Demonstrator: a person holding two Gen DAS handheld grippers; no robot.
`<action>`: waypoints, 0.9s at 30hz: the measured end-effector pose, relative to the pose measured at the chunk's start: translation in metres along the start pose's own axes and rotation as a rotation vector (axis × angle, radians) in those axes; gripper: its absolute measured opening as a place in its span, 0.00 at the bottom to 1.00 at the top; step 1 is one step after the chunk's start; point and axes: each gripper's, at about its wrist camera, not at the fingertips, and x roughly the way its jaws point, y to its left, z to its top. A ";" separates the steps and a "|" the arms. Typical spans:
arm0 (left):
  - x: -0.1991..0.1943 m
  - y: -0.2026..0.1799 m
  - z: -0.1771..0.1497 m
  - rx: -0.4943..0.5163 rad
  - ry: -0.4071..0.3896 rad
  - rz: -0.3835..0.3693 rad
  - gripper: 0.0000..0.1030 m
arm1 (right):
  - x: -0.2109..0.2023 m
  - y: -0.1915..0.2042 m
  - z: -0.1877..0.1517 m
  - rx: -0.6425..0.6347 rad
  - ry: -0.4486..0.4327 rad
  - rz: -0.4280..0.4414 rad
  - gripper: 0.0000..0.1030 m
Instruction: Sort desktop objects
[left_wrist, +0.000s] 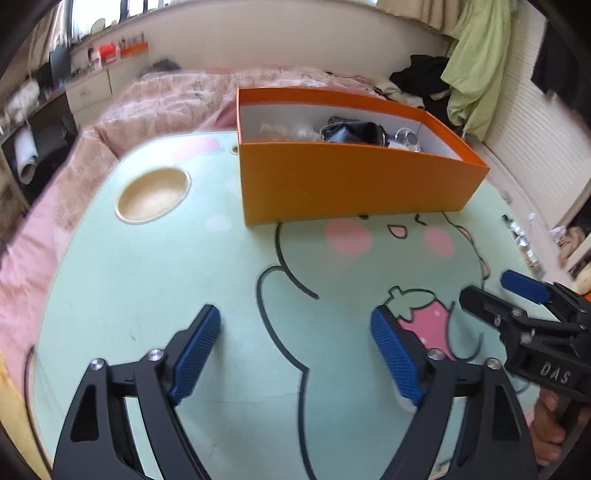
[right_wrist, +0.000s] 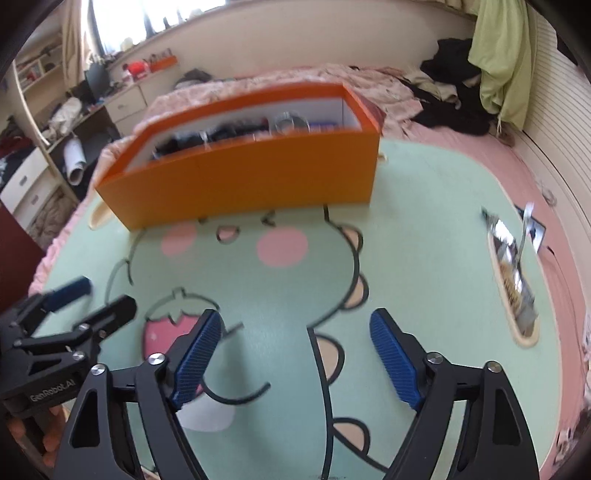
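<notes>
An orange box (left_wrist: 351, 181) stands at the far side of a mint-green cartoon table (left_wrist: 147, 280). It holds several items, among them a black bundle (left_wrist: 351, 131) and a clear round thing (left_wrist: 406, 139). The box also shows in the right wrist view (right_wrist: 251, 181). My left gripper (left_wrist: 295, 354) is open and empty, low over the table in front of the box. My right gripper (right_wrist: 295, 354) is open and empty too, over the table's middle. The right gripper shows at the right edge of the left wrist view (left_wrist: 491, 295). The left gripper shows at the left edge of the right wrist view (right_wrist: 96, 299).
A round cup recess (left_wrist: 153, 195) is sunk in the table at the left. A long slot (right_wrist: 513, 280) near the table's right edge holds small shiny things. The table stands on a bed with pink bedding (left_wrist: 166, 99). Dark clothes (right_wrist: 450, 96) lie behind.
</notes>
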 end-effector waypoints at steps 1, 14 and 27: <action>0.004 -0.002 -0.001 0.021 0.006 0.036 1.00 | 0.003 0.001 -0.004 -0.005 -0.005 -0.027 1.00; 0.018 0.001 -0.016 0.045 -0.063 0.005 1.00 | 0.008 -0.007 -0.006 -0.024 -0.042 -0.013 1.00; 0.007 -0.001 -0.011 0.055 -0.064 -0.002 1.00 | 0.008 -0.007 -0.005 -0.024 -0.042 -0.014 1.00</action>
